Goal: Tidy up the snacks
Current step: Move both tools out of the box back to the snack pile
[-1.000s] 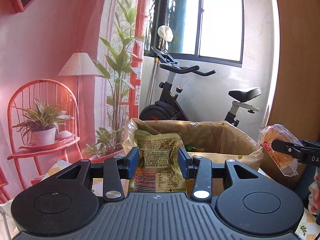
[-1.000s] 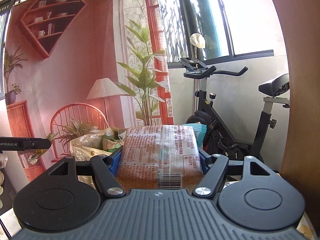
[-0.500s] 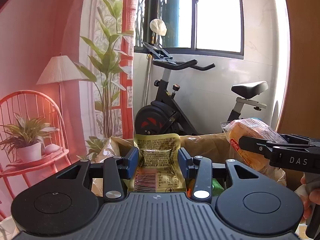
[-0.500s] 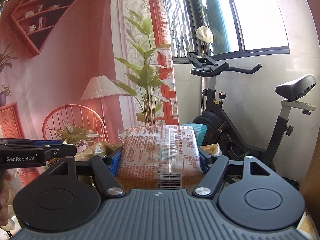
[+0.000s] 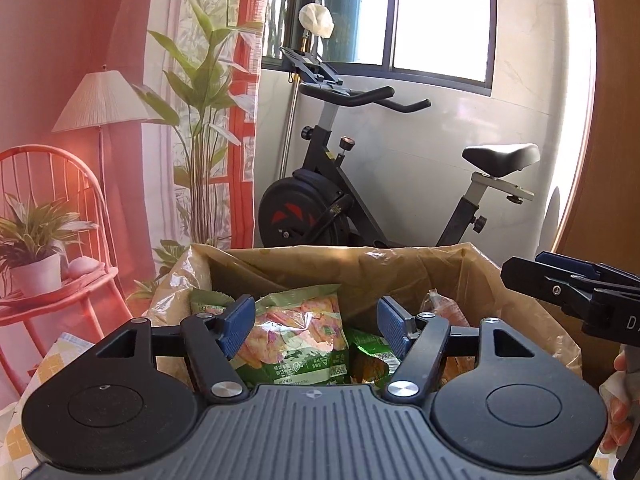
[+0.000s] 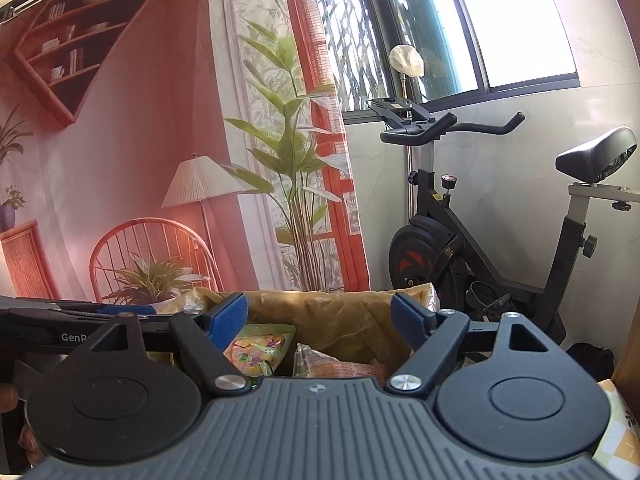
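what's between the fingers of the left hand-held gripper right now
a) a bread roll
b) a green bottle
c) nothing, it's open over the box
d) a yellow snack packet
c: the left hand-held gripper has its jaws spread with nothing held, over the snack bags lying in the lined cardboard box.

Right gripper (image 6: 320, 318) spread wide, holding nothing, above brown paper bag (image 6: 352, 316). Snack packets (image 6: 256, 350) inside. Left gripper (image 6: 72, 322) alongside. Exercise bike (image 6: 460, 240) behind.
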Available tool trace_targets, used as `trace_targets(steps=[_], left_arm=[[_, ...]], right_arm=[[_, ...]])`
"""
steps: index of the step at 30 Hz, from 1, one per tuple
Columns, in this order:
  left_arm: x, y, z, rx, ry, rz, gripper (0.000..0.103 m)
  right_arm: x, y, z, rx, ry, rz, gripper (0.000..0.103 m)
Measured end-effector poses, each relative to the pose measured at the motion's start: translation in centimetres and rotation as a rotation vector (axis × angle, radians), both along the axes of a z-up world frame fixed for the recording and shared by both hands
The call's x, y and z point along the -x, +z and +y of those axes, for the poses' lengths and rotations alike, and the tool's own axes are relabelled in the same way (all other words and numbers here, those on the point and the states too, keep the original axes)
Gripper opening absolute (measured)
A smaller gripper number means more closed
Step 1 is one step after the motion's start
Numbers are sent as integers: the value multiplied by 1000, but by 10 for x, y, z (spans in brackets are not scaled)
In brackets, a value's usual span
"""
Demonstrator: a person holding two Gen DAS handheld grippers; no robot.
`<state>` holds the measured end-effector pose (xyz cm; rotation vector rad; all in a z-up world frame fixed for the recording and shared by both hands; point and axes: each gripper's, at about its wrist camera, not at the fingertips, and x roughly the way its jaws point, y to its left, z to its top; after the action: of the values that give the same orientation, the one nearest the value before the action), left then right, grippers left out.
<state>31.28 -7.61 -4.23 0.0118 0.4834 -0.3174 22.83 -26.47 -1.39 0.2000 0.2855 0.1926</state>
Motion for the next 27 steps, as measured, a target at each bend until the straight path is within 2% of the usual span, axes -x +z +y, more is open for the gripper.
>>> trace_targets(steps=[4, 6, 7, 8, 10, 14, 18, 23, 27], left_arm=[[21, 2, 16, -11, 8, 3, 70], [33, 2, 26, -12, 29, 13, 70], [40, 2, 32, -12, 46, 25, 70], [45, 2, 37, -9, 51, 29, 70], [63, 1, 49, 2, 61, 26, 70], [91, -8, 64, -20, 67, 3, 70], [110, -32, 74, -50, 80, 30, 70], [126, -55, 95, -11, 114, 76, 70], [136, -68, 103, -9, 134, 111, 70]], right_arm=[[19, 4, 1, -6, 0, -7, 81], [34, 5, 0, -39, 5, -33, 89], [42, 5, 2, -50, 4, -57, 99], [51, 4, 4, -48, -11, -80, 103], [69, 2, 12, -22, -50, -113, 103], [94, -12, 27, 19, -69, -99, 103], [107, -43, 36, 17, -28, 10, 103], [132, -82, 41, 14, -61, 109, 103], [147, -113, 33, -45, 27, 244, 103]])
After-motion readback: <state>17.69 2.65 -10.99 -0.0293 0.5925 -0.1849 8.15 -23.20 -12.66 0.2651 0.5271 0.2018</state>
